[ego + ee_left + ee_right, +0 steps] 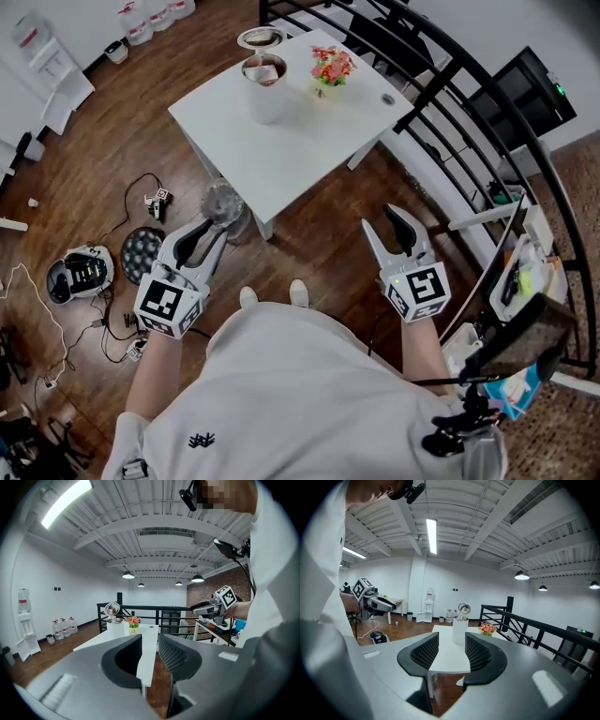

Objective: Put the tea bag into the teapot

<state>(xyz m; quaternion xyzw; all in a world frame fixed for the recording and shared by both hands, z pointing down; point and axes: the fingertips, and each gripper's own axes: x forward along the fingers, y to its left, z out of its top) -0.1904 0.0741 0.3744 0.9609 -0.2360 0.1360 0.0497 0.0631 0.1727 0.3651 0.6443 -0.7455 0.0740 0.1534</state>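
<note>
Worktop [281, 155], white, square.
- Teapot [265, 98]: white, tall, upright at the far corner, lid [261, 38] tipped open. Something brown shows in its mouth; whether that is the tea bag cannot be told.
- Potted flowers [331, 67]: near the teapot.
- Small grey disc [388, 98]: by the right edge.

Left tongs [211, 228] and right tongs [384, 220]: jaws apart, nothing between, well short of the worktop.

Surroundings:
- Cables [122, 220] and a round dark tray [142, 251] on the floor at left.
- Black railing [450, 103] at right.
</note>
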